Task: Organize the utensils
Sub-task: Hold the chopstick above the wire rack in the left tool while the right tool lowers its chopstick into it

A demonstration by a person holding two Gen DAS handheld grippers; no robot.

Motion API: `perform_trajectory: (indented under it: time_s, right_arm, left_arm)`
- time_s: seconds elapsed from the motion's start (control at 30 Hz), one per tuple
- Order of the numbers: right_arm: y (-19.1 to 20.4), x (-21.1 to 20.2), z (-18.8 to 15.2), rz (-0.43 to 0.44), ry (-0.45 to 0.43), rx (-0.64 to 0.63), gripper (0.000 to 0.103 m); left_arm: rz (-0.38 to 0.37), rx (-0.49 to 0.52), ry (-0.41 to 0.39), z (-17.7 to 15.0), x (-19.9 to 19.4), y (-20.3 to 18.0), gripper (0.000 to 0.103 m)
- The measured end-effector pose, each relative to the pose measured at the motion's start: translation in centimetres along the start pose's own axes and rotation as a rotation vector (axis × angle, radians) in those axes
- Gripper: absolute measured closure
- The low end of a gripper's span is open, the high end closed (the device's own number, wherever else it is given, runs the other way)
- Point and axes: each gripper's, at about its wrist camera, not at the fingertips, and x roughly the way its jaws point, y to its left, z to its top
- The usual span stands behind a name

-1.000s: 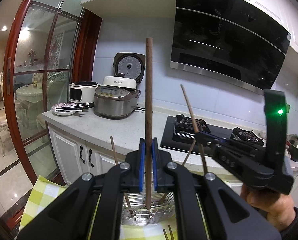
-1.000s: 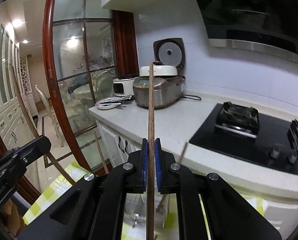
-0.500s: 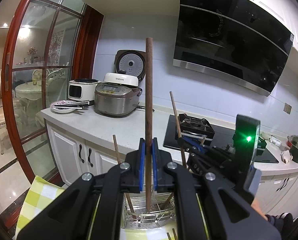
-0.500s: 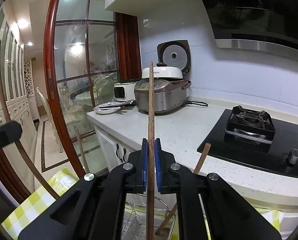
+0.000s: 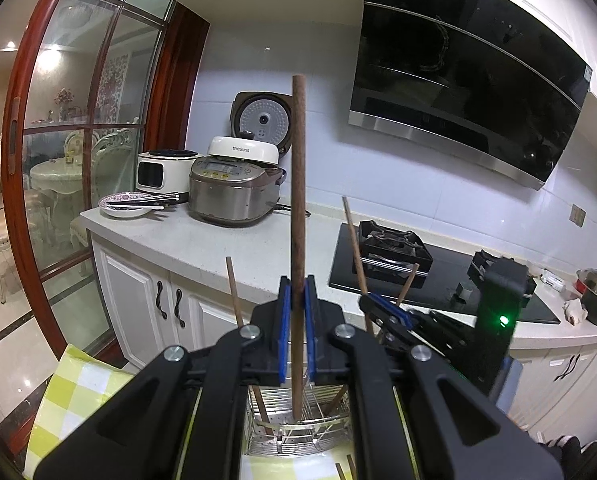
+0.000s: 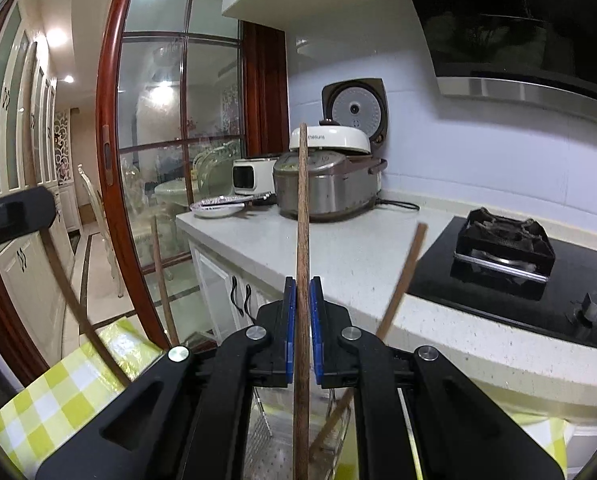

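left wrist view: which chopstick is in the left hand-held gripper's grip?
The thick dark upright chopstick, pinched between the left hand-held gripper pads, lower tip in the wire basket. The thinner ones lean away on either side.

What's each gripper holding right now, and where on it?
Each holds a wooden chopstick upright: left gripper on its chopstick, right gripper on its chopstick, both gripped below mid-length.

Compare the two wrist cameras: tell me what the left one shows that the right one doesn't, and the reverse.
Only the left wrist view shows the right gripper gripping its chopstick, a pot at the counter's far end, and loose chopstick tips on the checked cloth.

Only the right wrist view shows the hallway cabinets.

Both show a chopstick clamped upright in closed jaws above the metal rack, the rice cooker, plate and stove.
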Motion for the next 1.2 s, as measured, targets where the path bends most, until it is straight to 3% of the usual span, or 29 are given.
perform_trajectory:
  time_s: [0.47, 1.2]
  right_arm:
    - [-0.5, -4.1, -0.8, -0.005, 0.104, 0.033, 0.095]
    - [-1.2, -1.5, 1.2, 0.005, 0.007, 0.063, 0.095]
  left_arm:
    - [0.010, -0.012, 0.011, -0.2, 0.9, -0.1, 0.096]
    - [0.024, -0.029, 0.045, -1.3, 3.6, 1.0, 0.096]
